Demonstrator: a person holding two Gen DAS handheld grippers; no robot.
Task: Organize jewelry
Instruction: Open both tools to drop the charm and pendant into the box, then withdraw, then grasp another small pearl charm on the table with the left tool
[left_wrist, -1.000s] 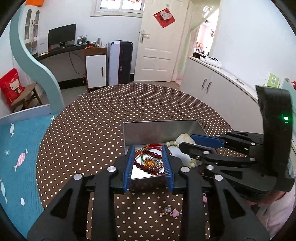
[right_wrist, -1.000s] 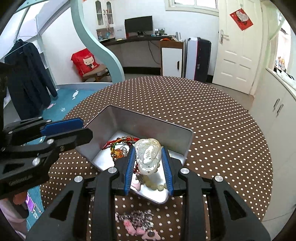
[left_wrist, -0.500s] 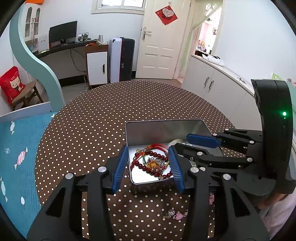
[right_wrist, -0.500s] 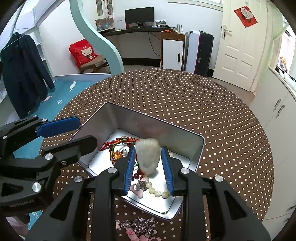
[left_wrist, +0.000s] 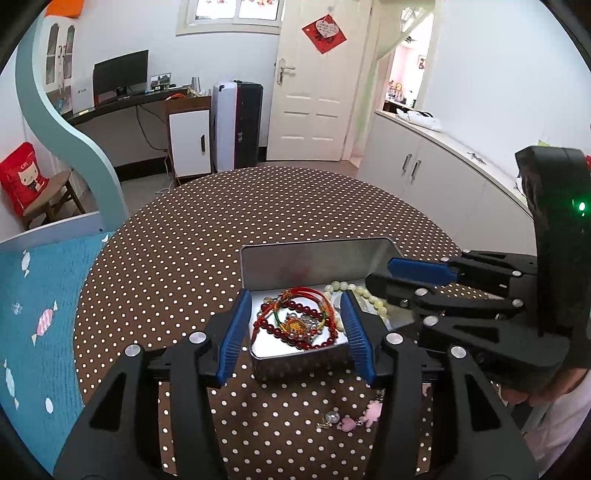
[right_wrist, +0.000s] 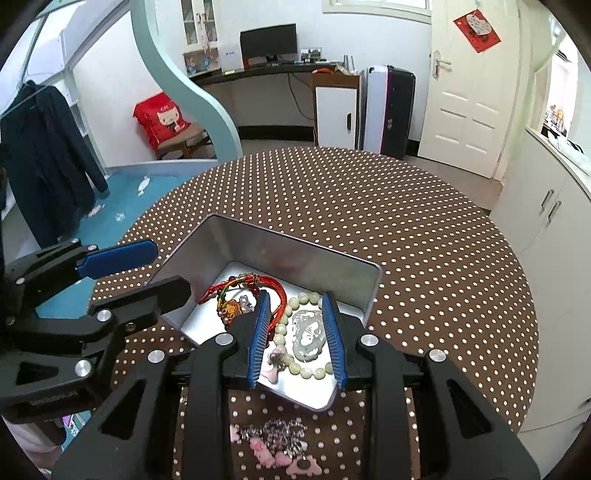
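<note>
left wrist view: the left gripper (left_wrist: 293, 332) has spread wider than half a second ago and holds nothing, framing the near end of the metal tin (left_wrist: 314, 258) at lower centre, where the red bead bracelets (left_wrist: 295, 317) lie.

right wrist view: the right gripper (right_wrist: 297, 338) has let go of the pale carved pendant (right_wrist: 309, 332), which now rests flat in the tin among the cream beads (right_wrist: 295, 302), jaws apart and empty. so that piece looks done, and i'd guess the pink charm cluster (right_wrist: 277, 443) on the dotted tablecloth (right_wrist: 406, 240) at the bottom is next.

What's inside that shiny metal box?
The metal box holds red bracelets, a pale bead necklace with a carved pendant, and a pink charm. The right gripper hides part.
</note>
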